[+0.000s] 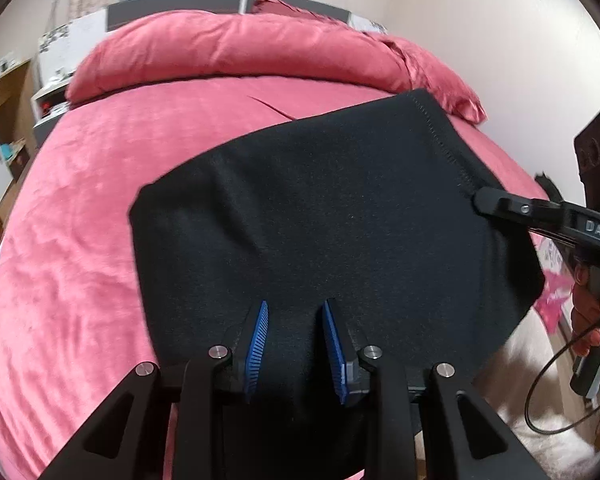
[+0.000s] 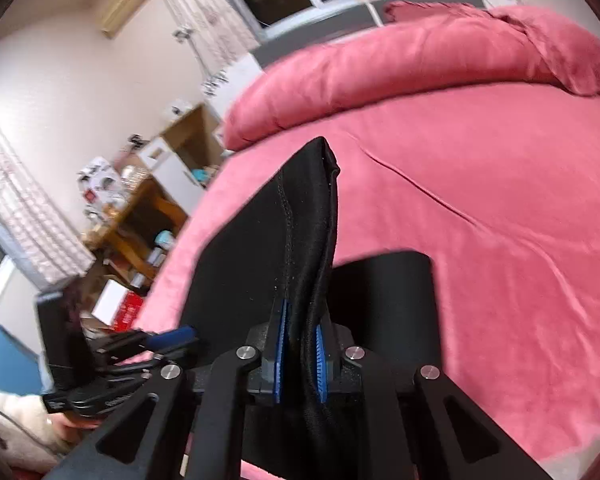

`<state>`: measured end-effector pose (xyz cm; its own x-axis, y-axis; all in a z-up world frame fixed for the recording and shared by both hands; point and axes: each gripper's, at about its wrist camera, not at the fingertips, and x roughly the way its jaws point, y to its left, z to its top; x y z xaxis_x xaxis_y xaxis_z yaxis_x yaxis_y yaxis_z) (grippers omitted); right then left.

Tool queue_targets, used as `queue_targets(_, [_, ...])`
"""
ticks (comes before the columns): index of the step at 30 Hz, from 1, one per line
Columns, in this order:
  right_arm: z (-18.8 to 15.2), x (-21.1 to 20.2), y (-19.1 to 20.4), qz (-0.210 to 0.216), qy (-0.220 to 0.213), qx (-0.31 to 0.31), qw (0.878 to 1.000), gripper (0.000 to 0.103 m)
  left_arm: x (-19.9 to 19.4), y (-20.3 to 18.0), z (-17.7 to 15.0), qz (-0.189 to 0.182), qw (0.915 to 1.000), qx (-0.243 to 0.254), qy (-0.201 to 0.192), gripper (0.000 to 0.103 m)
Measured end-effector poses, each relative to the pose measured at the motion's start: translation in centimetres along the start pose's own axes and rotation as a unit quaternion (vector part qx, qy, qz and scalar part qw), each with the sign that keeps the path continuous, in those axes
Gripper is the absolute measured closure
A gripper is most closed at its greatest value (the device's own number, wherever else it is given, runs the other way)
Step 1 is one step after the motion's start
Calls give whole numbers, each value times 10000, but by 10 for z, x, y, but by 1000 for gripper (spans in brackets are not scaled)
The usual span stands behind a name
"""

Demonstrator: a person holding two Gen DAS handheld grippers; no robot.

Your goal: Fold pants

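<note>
The black pants (image 1: 320, 208) hang stretched between both grippers above the pink bed (image 1: 80, 220). My left gripper (image 1: 296, 304) has its blue pads closed on a bunch of the near edge. My right gripper (image 1: 480, 200) pinches the stitched hem at the right. In the right wrist view the right gripper (image 2: 300, 312) is shut on a thick fold of the pants (image 2: 260, 240), which rises to a point ahead of it. The left gripper (image 2: 176, 336) shows at the lower left, holding the same cloth.
A long pink rolled duvet or pillow (image 1: 228, 52) lies across the head of the bed. A wooden desk with clutter (image 2: 140, 216) stands off the bed's left side. A person's hand (image 1: 588, 320) grips the right handle, with a cable hanging below it.
</note>
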<state>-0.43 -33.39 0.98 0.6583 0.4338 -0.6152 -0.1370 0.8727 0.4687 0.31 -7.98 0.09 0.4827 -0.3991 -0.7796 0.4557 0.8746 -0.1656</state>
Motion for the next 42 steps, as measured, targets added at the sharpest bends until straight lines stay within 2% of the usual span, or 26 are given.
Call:
queue_targets(2, [-9,9,-15,-149,132,215,9996,92,15,-6,-1,18,9997,173,156,73])
queue_targets(5, [-22,26,-42,-595,283,564,9962,94,32,-8,-3,-26,9992,257,303,69])
queue_targets(9, [-31,30,-67,-381,189,1196,9919,94,38,-19,-5,64,9980,573,241,64])
queue_targets(12, [-26,33,-51,-651,251,864,9938,93,36,-28,-6,206,9964,784,249,62])
queue_targets(14, [-19,24,-35,-986,160,535,9936,93,27,-29,-1,84,9976,630,288,62])
queue_targets(16, [-10,12,-21,-1129,-63,142,9935,86,15,-25,5,-105,9985,497,188,62])
queue_targets(18, [3,5,4,-1163,-283,-375,9921,86,3,-20,14,158,9990,404,-46,62])
queue_targets(20, [12,7,26,-1047,-325,-834,9905,85,0,-13,24,363,9989,265,-145,62])
queue_targets(23, [22,33,47,-886,-167,-1202,9887,85,9,3,37,599,9982,10,-26,62])
queue_targets(27, [35,70,56,-797,90,-1267,9887,85,29,21,47,726,9969,-232,191,62])
queue_targets(34, [41,109,45,-1013,345,-1209,9869,85,53,10,58,1047,9941,117,248,62])
queue_targets(42, [32,129,17,-1213,467,-1051,9859,86,77,13,63,1096,9932,187,339,61])
